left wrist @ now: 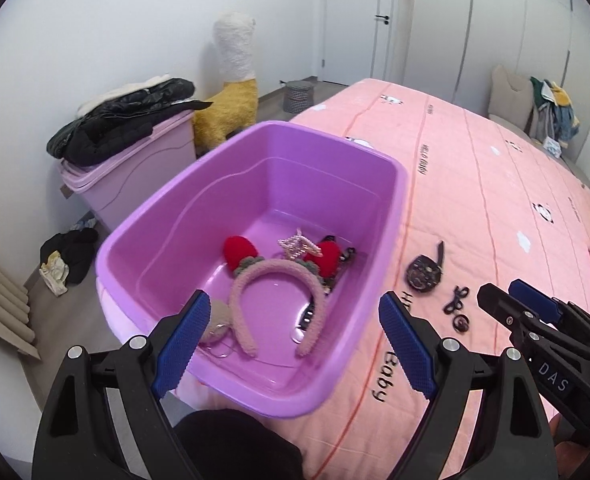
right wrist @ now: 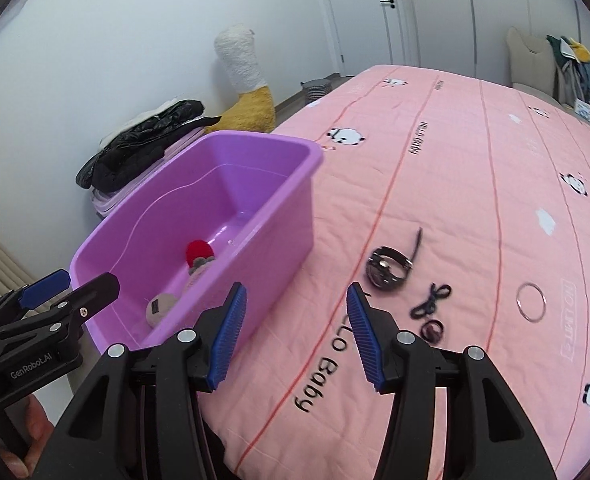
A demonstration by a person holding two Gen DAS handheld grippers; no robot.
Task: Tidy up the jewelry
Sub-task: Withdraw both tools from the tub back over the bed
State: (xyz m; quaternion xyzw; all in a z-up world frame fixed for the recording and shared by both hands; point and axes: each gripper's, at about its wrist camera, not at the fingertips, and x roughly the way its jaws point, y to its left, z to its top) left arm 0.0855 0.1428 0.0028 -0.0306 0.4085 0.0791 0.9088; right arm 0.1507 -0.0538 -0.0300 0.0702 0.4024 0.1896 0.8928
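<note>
- Blue ribbed pads line both grippers; the left gripper [left wrist: 291, 344] has its jaws spread wide with nothing between them, hanging over the near end of the purple tub [left wrist: 199, 184].
- Also spread, though less widely, the right gripper [right wrist: 297, 334] pinches nothing and points down at the pink bedspread [right wrist: 475, 184] just right of the tub.
- One tub sits on the bed's left edge. Inside it: one pink fluffy headband [left wrist: 251, 280] with two red knitted ears, one pearly hair clip [left wrist: 295, 245] resting near the right ear, one beige fuzzy piece [left wrist: 217, 316] at the near wall with a thin ring under it, and a few dark small pieces beside the headband that are too blurred to name.
- Four loose pieces lie on the bedspread to the right of the tub, apart from it: one dark watch [right wrist: 387, 269] with its strap curled, one black bow-shaped hair tie [right wrist: 431, 300], one small dark round piece [right wrist: 432, 330] just below the tie, and one thin silver bangle [right wrist: 531, 302] further right.
- One lilac lidded bin [left wrist: 135, 176] stands on the floor beyond the tub, with black jackets [left wrist: 119, 120] piled on top.
- One yellow and white plush toy [left wrist: 231, 80] leans on the wall behind it.
</note>
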